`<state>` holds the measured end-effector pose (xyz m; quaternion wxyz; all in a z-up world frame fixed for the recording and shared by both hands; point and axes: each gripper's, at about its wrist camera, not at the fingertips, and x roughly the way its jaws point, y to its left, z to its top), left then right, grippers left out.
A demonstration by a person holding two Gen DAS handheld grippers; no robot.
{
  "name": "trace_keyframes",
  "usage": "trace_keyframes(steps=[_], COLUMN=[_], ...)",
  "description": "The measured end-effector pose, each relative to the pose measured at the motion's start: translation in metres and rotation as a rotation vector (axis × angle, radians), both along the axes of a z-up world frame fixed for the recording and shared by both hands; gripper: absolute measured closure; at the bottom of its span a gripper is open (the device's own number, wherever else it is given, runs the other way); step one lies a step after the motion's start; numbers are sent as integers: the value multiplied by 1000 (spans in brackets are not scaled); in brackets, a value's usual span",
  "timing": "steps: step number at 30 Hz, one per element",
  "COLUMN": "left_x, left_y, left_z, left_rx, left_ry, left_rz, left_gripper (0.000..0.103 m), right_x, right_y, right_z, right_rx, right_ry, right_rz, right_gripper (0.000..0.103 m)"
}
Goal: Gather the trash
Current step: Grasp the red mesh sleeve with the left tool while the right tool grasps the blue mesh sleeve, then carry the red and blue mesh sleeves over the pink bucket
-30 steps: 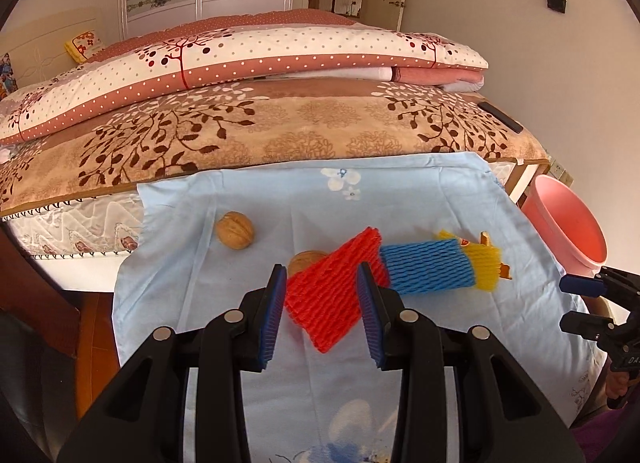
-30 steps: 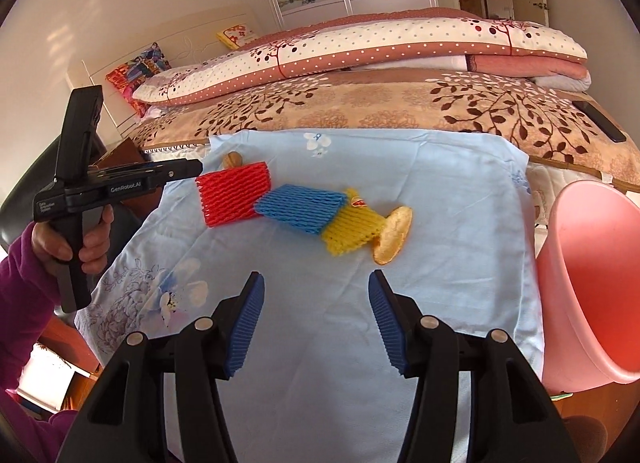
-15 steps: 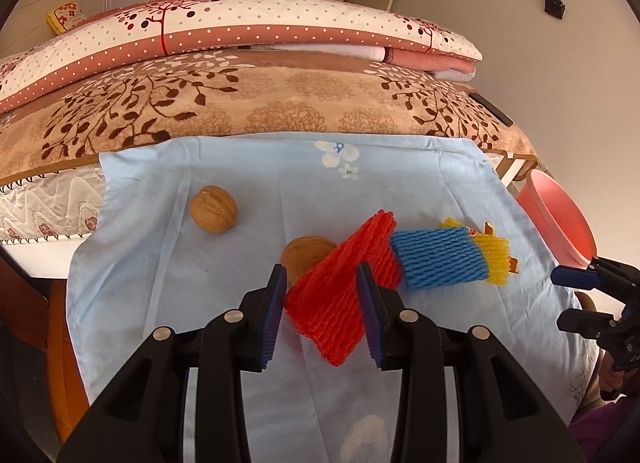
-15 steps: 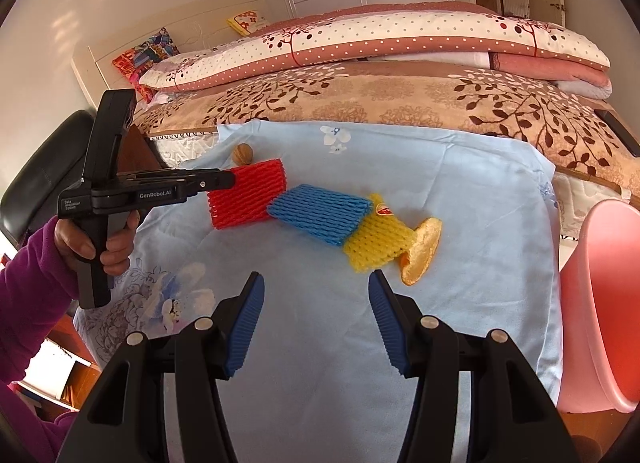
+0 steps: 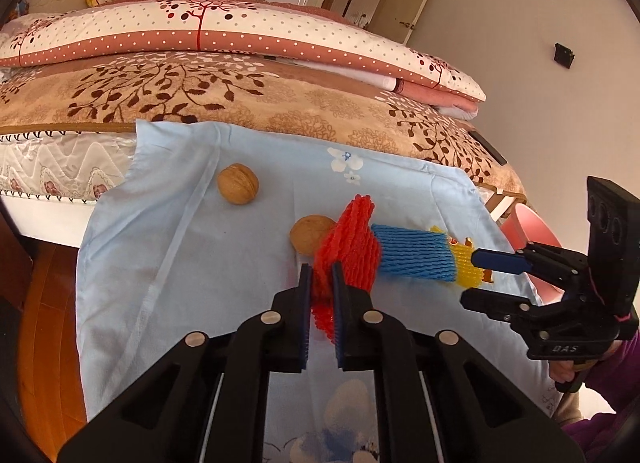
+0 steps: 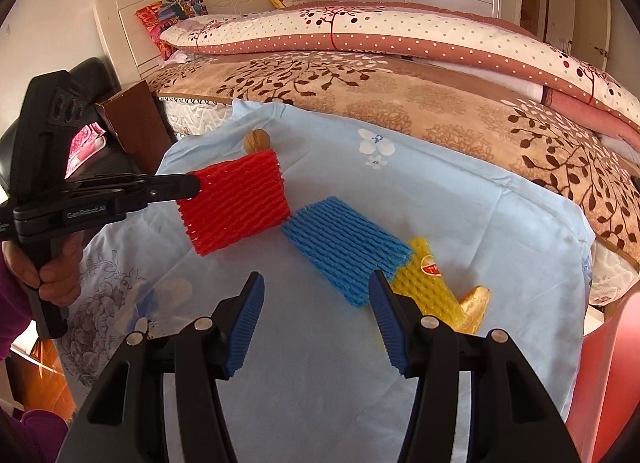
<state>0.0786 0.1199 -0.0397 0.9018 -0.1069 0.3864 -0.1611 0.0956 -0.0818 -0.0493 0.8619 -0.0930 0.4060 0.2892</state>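
My left gripper is shut on the red foam net, which stands on edge, lifted off the blue cloth; in the right wrist view the left gripper holds the red net by its left edge. The blue foam net and the yellow foam net lie on the cloth just ahead of my open, empty right gripper. A golden peel lies beside the yellow net.
Two walnuts lie on the cloth. A pink bin stands at the right off the cloth's edge. The bed with quilts runs behind. My right gripper shows in the left wrist view.
My left gripper closed on the red net and lifted it on edge. The right gripper moved forward and closer to the blue and yellow nets.
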Motion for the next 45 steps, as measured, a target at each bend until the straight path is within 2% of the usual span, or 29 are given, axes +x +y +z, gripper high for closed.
trace_keyframes(steps=[8, 10, 11, 12, 15, 16, 22, 28, 37, 45], left_x=[-19, -23, -26, -27, -31, -32, -35, -37, -42, -51], left_y=[9, 11, 10, 10, 7, 6, -2, -15, -43, -68], left_z=[8, 9, 10, 11, 12, 13, 18, 26, 43, 52], left_rx=[-58, -72, -75, -75, -68, -65, -64, -62, -41, -40], left_ry=[-2, -6, -9, -11, -15, -17, -33, -54, -97, -110], left_rz=[37, 46, 50, 52, 56, 57, 70, 93, 96, 87], left_gripper=[94, 94, 94, 94, 94, 94, 94, 94, 94, 94], right_x=[16, 18, 19, 20, 24, 25, 15, -10, -42, -64], right_y=[25, 28, 28, 27, 17, 13, -15, -46, -100, -128], right_z=[-24, -29, -30, -30, -26, -23, -5, 18, 31, 36], right_rx=[-157, -195, -209, -210, -152, -128, 47, 185, 286, 315], right_ry=[-19, -40, -53, -57, -22, -9, 75, 109, 120, 92], right_rz=[27, 26, 19, 12, -6, -15, -71, -128, -274, -343], right_gripper=[50, 58, 65, 76, 94, 95, 96, 96, 96, 96])
